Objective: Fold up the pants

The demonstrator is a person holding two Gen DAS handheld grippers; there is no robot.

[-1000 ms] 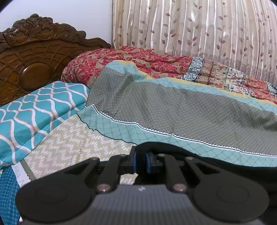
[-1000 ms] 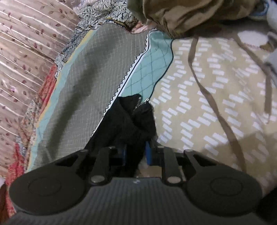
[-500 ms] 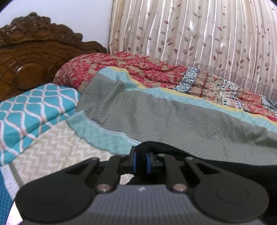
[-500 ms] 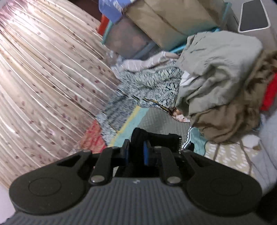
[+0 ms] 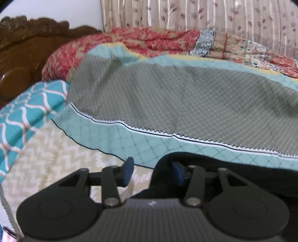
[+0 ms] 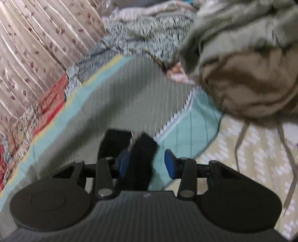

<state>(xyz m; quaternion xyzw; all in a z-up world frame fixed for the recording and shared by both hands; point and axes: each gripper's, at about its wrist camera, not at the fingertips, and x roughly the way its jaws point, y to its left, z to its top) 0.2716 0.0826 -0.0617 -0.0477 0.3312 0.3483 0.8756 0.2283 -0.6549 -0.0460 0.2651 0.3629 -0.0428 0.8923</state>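
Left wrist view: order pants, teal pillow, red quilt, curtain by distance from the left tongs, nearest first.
1. pants: at the opening left tongs, low right.
2. teal pillow: left.
3. red quilt: behind, upper middle.
4. curtain: back, top.

Even, soft indoor light; both fisheye views motion-blurred, the right more; edges bend and darken; curtain (image 6: 28, 46) shows sheen.

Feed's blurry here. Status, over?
Left gripper and right gripper opening, releasing black pants onto bedspread. Clothes pile ahead right.
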